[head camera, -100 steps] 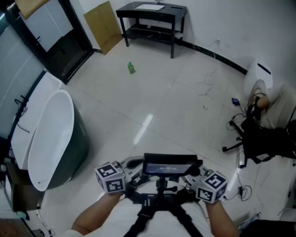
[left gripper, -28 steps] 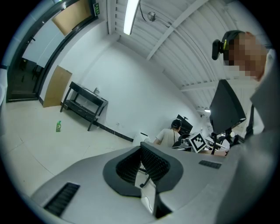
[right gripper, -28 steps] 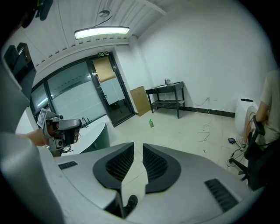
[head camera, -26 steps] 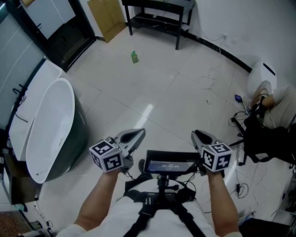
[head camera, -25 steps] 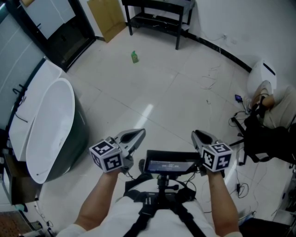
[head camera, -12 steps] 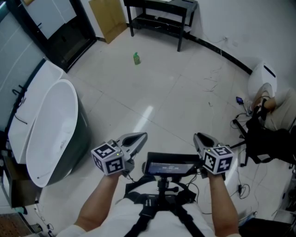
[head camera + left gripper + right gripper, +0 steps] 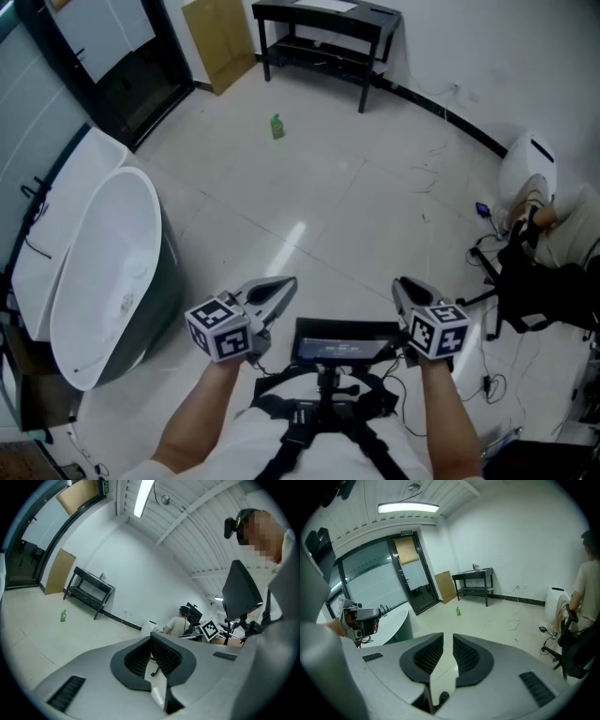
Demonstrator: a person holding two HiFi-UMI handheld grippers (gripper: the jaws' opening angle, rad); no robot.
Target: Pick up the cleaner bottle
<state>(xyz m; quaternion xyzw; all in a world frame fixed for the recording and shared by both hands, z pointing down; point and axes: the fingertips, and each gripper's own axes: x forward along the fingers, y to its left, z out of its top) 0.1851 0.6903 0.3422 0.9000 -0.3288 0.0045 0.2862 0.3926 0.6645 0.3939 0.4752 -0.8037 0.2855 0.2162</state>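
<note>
Both grippers are sitting lower in the head view than a second ago. The left gripper (image 7: 287, 284) is holding its jaws together, empty; the right gripper (image 7: 401, 285) is showing a slim empty gap. The green cleaner bottle (image 7: 277, 126) is standing on the floor (image 7: 356, 206), well ahead.

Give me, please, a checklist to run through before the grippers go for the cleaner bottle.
1. Locate cleaner bottle: upright on the floor by the black table, ok.
2. Bottle in reach: far ahead of both grippers, not ok.
3. Check left gripper is ready to grasp: jaws shut, empty, not ok.
4. Check right gripper is ready: jaws only narrowly apart, empty, probably not ok.
5. Path clear: bare tiles ahead, cables off to the right, ok.
6. Bottle cap tight: too small to see, cannot tell.
</note>
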